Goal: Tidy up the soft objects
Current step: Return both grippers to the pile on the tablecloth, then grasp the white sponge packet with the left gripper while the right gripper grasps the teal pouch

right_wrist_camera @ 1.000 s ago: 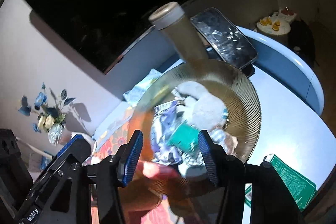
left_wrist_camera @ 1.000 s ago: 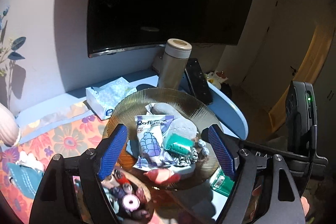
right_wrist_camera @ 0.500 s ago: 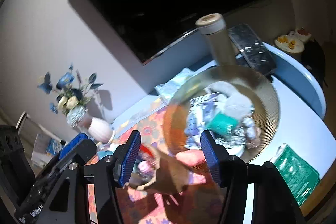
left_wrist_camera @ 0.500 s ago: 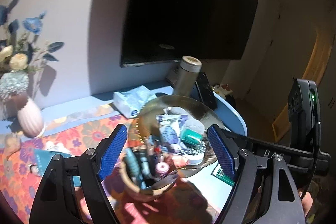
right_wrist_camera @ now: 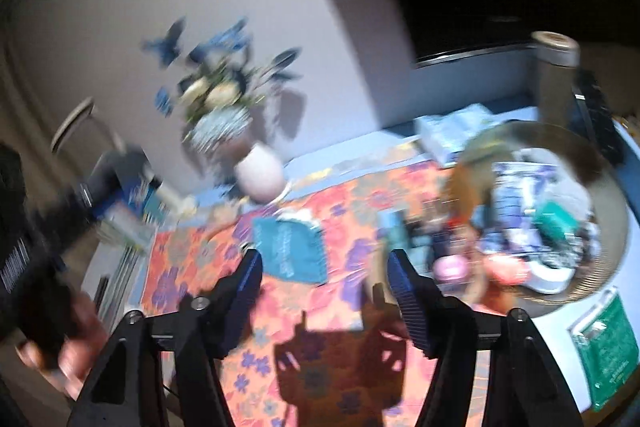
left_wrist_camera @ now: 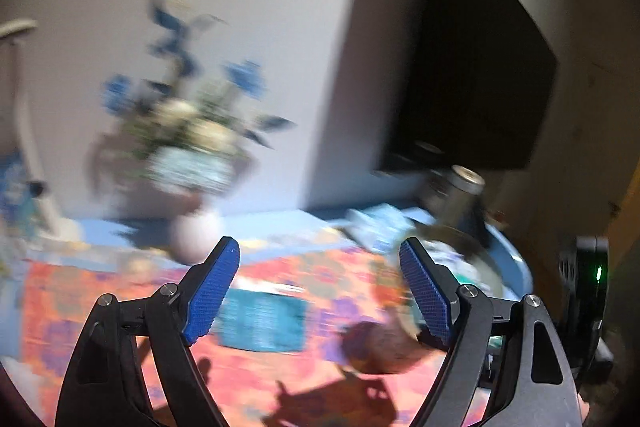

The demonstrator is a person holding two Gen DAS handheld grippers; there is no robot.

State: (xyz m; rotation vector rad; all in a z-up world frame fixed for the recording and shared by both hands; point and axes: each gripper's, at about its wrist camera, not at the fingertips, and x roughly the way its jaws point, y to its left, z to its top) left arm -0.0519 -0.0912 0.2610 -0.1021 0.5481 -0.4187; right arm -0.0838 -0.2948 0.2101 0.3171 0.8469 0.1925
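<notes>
Both views are blurred by motion. My left gripper point(left_wrist_camera: 320, 287) is open and empty above a flowered cloth point(left_wrist_camera: 120, 307), with a teal packet point(left_wrist_camera: 262, 321) between its fingers farther off. My right gripper point(right_wrist_camera: 324, 291) is open and empty above the same cloth point(right_wrist_camera: 192, 267), just in front of the teal packet point(right_wrist_camera: 292, 247). A ribbed glass plate point(right_wrist_camera: 612, 195) piled with soft things and packets lies at the right, and it shows at the right edge of the left wrist view point(left_wrist_camera: 464, 239).
A vase of blue and cream flowers point(right_wrist_camera: 260, 171) stands at the back by the wall. A small bowl of bits point(right_wrist_camera: 436, 239) sits left of the plate. A metal flask point(right_wrist_camera: 554, 75), a tissue pack point(right_wrist_camera: 452, 131) and a green packet point(right_wrist_camera: 608, 343) are at the right.
Both grippers have pulled back and swung left, away from the plate. The plate now sits at the right of each view and the vase and teal packet have come into view.
</notes>
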